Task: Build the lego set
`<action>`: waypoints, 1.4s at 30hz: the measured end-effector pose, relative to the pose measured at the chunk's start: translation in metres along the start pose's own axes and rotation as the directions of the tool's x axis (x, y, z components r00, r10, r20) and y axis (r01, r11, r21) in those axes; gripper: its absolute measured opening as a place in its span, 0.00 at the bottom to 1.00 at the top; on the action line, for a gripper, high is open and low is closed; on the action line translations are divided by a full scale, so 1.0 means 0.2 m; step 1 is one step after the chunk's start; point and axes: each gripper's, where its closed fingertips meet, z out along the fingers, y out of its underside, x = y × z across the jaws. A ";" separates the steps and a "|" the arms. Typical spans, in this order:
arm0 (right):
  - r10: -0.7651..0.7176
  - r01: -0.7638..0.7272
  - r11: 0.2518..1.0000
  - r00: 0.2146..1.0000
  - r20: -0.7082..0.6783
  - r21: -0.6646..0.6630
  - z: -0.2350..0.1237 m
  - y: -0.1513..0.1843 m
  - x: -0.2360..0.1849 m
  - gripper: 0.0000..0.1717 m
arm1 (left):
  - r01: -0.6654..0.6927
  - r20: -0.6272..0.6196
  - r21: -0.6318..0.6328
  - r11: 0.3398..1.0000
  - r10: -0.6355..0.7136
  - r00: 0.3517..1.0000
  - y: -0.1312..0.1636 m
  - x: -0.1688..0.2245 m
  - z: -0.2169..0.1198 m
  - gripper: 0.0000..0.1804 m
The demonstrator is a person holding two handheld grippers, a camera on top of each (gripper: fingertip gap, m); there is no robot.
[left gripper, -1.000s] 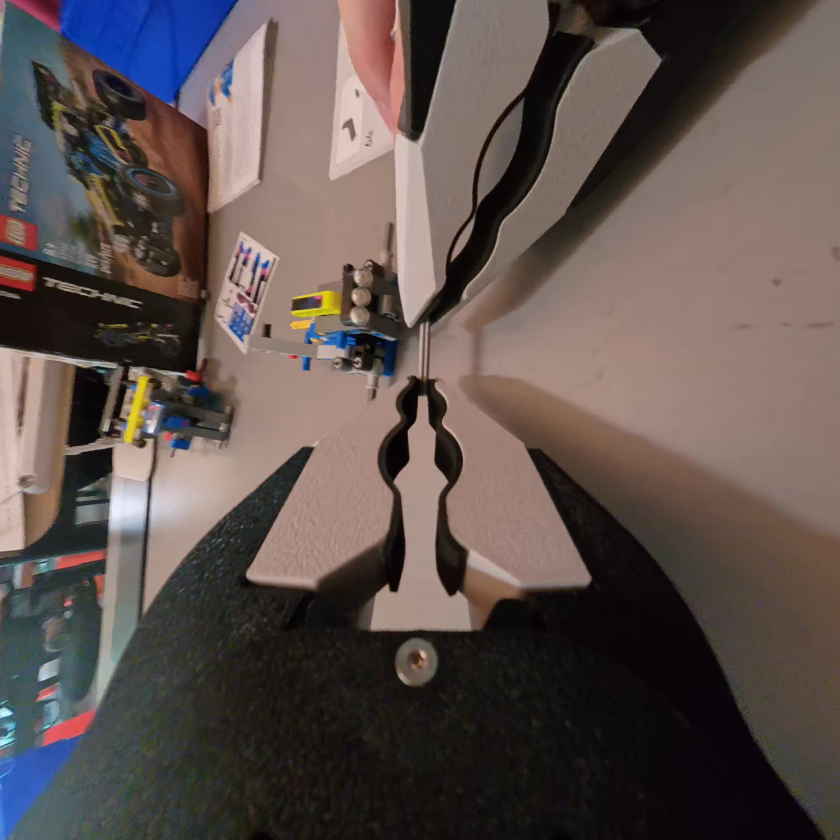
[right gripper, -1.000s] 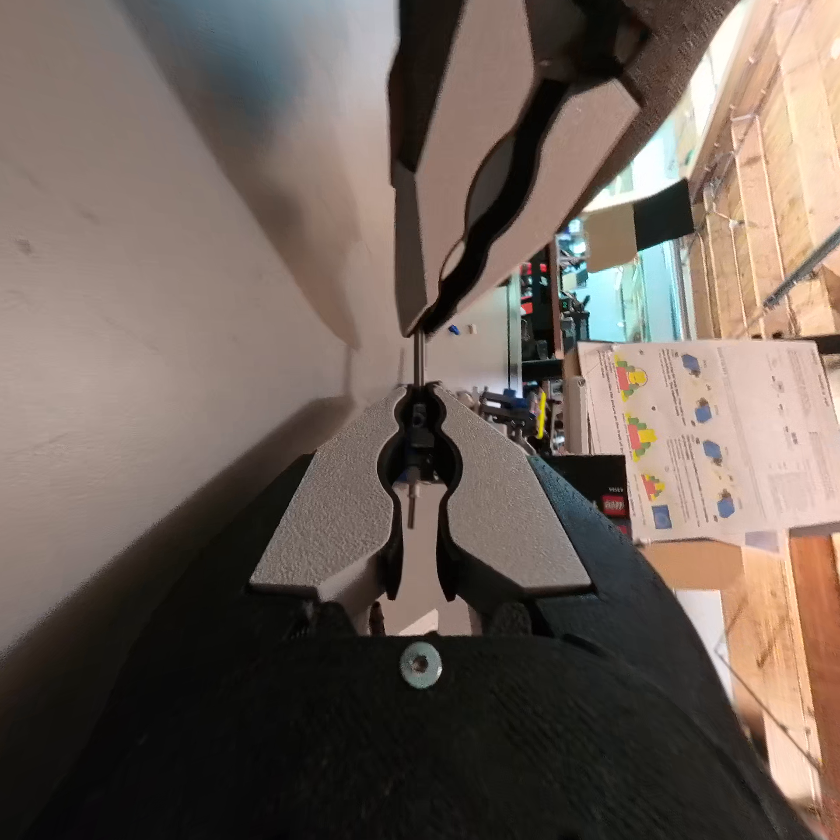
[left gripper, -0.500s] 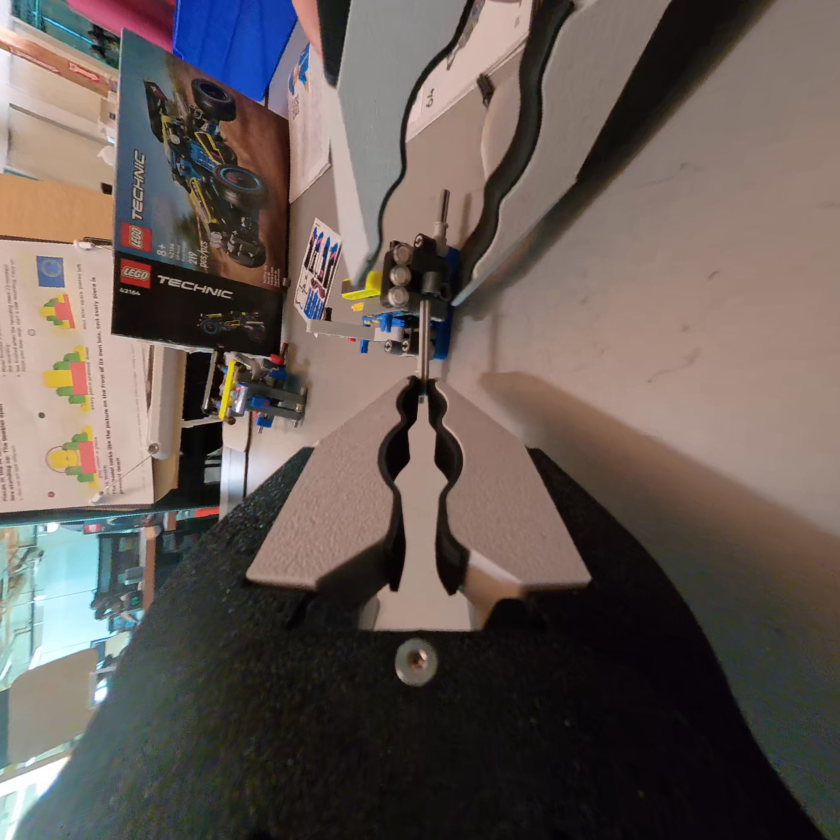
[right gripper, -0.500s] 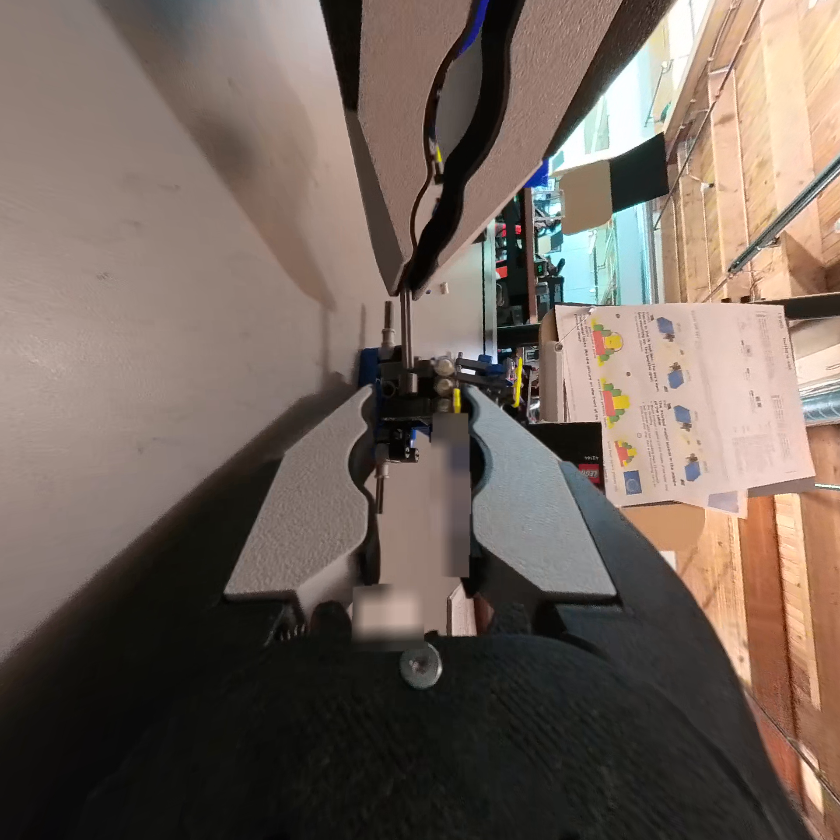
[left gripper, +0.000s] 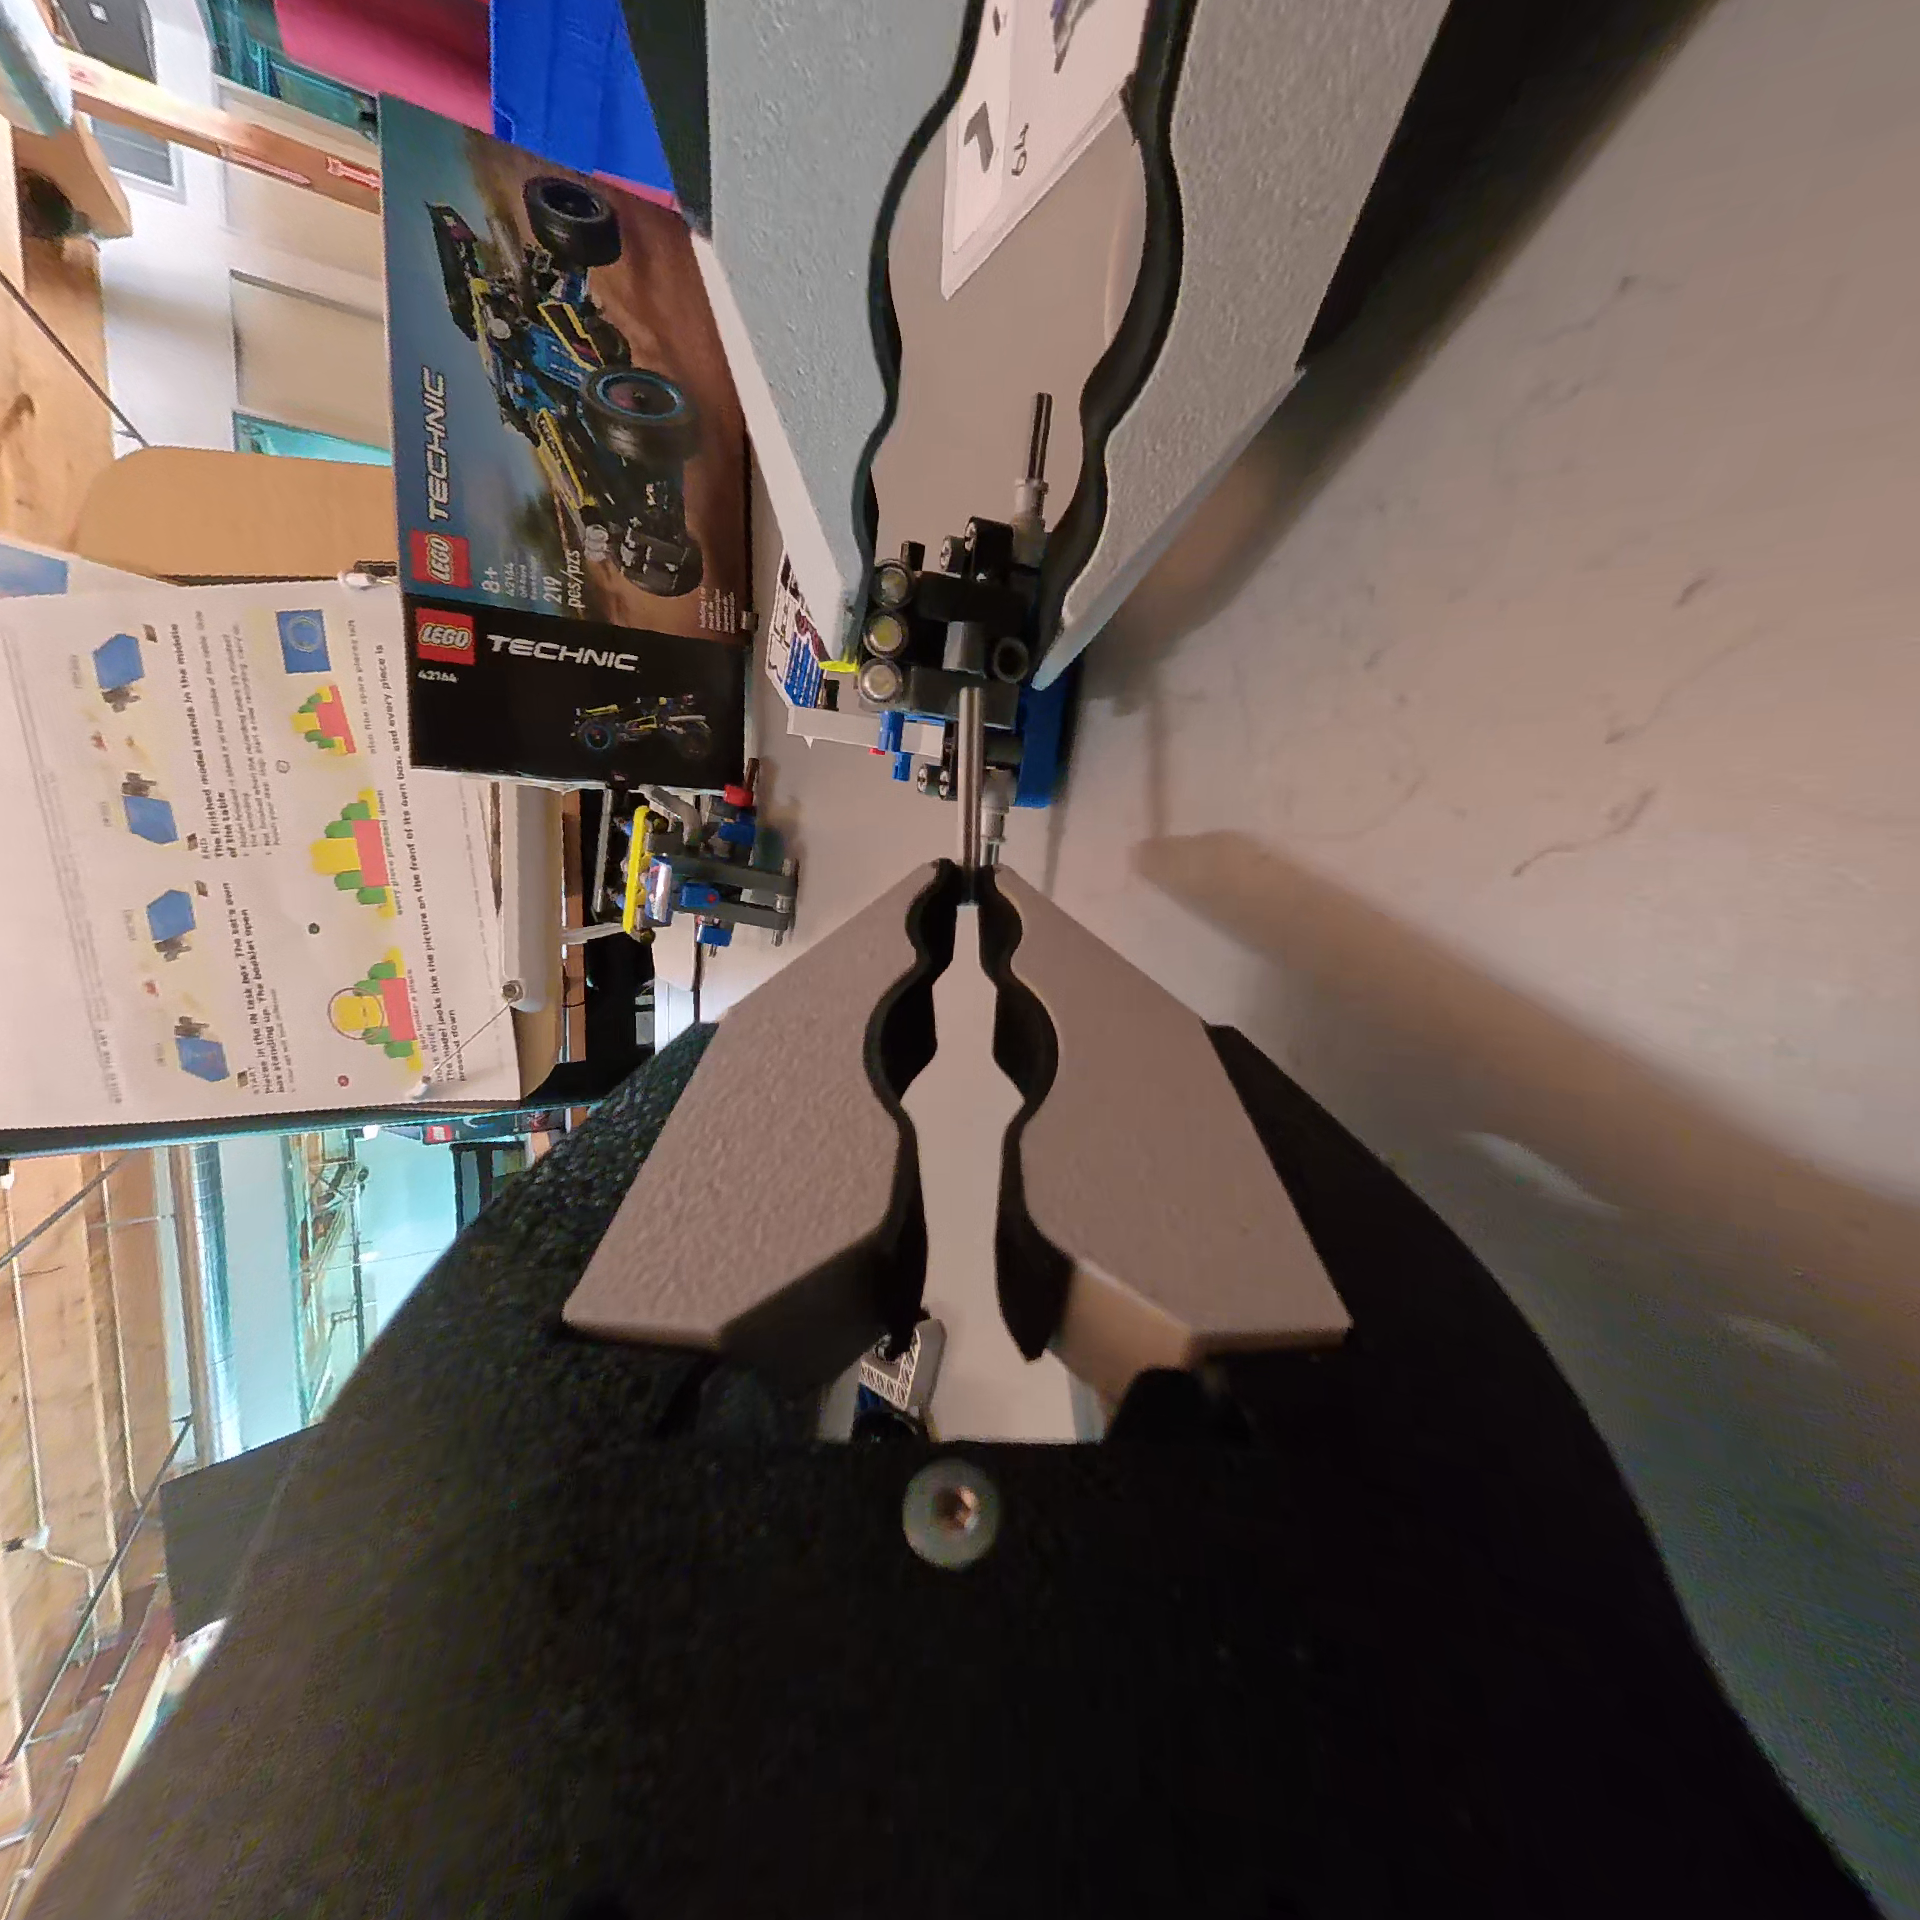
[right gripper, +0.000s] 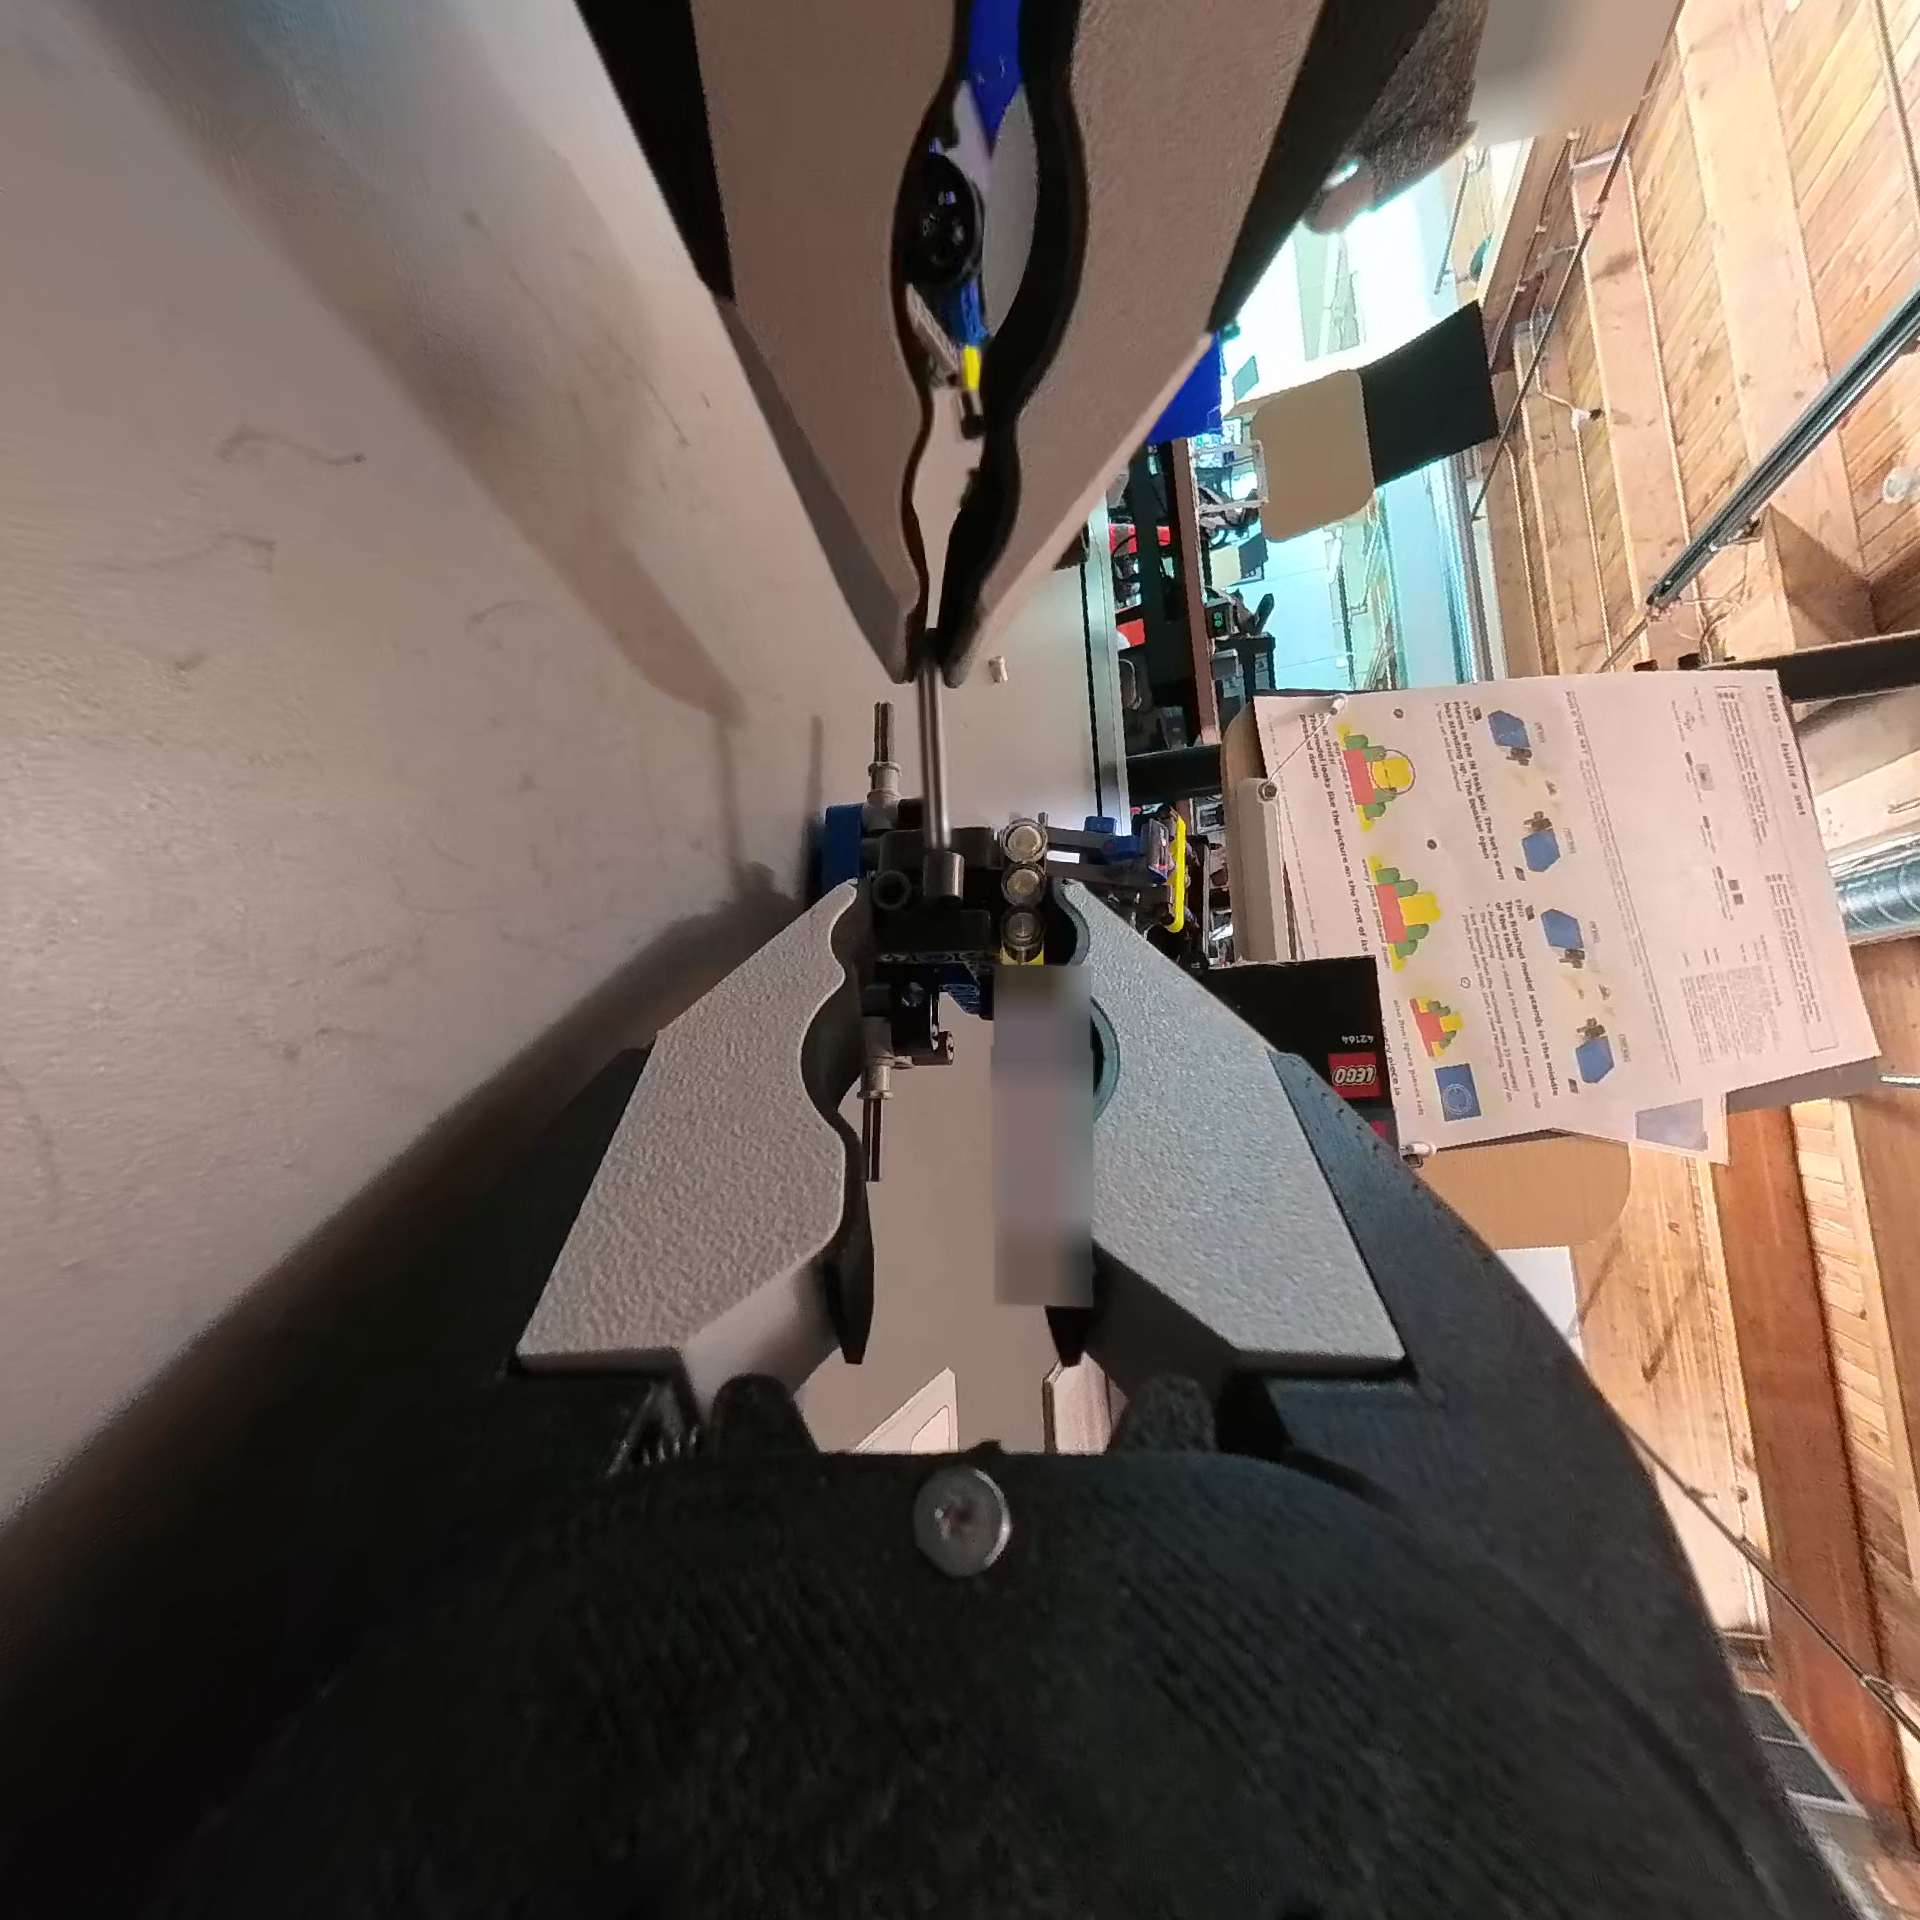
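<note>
The left gripper (left gripper: 968, 883) is closed, its tips pinching a thin grey axle (left gripper: 970, 774) extending toward 12 o'clock into a black-and-blue brick assembly (left gripper: 961, 665) on the grey table (left gripper: 1507, 623). The right gripper (right gripper: 961, 914) clamps this assembly at moderate width. A second small model (left gripper: 691, 868) sits at 9 o'clock.

A workshop or lab: grey worktable (left gripper: 1558, 520), timber-panelled wall (right gripper: 1766, 312) (bare wood), pinned instruction sheet (right gripper: 1558, 914), cluttered shelving (right gripper: 1174, 582) behind.
</note>
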 end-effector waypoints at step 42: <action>0.042 -0.043 0.998 0.999 0.029 0.042 0.00 0.01 0.00 0.17 | -0.148 0.088 0.081 0.986 0.141 0.986 -0.03 -0.01 0.03 0.00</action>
